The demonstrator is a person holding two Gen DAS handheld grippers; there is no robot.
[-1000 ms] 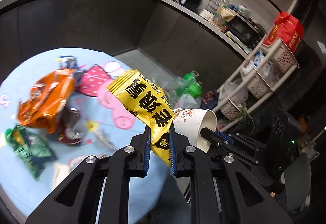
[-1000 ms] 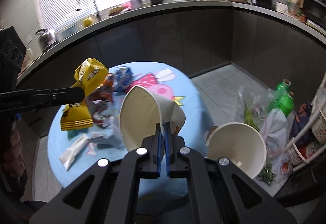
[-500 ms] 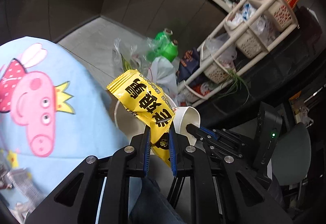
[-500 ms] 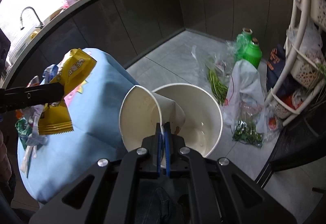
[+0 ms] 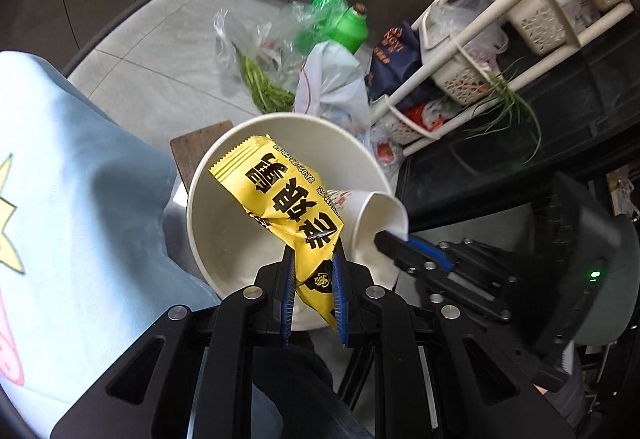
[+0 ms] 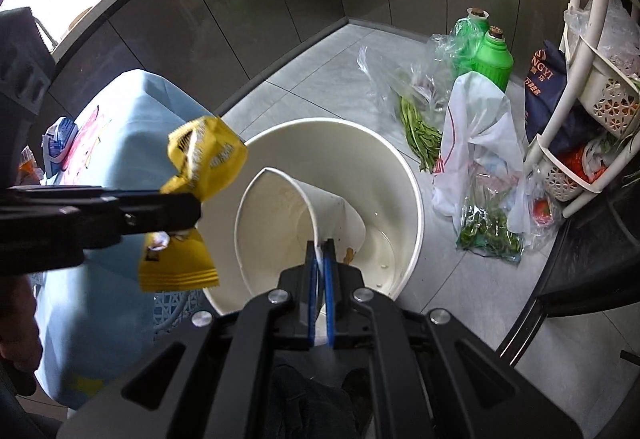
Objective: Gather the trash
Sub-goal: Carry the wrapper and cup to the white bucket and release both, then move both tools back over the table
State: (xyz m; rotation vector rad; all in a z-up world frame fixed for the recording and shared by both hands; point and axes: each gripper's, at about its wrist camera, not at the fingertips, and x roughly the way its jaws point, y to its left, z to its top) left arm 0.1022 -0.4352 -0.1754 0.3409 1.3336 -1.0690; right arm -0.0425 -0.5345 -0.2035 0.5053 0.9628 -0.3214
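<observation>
The left gripper (image 5: 311,279) fingers pinch the yellow snack wrapper (image 5: 286,205), and the right gripper (image 6: 319,271) fingers pinch the paper cup (image 6: 280,215); both hang directly over the white bin (image 6: 404,191).

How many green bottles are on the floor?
2. Both stand side by side on the floor by the white rack: the front green bottle next to a white plastic bag, and the back green bottle wrapped in clear plastic. More could hide behind the bags.

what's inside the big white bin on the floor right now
The round white bin shows a bare bottom with small specks. The white paper cup and yellow snack wrapper, both gripper-held above it, hide the rest.
</observation>
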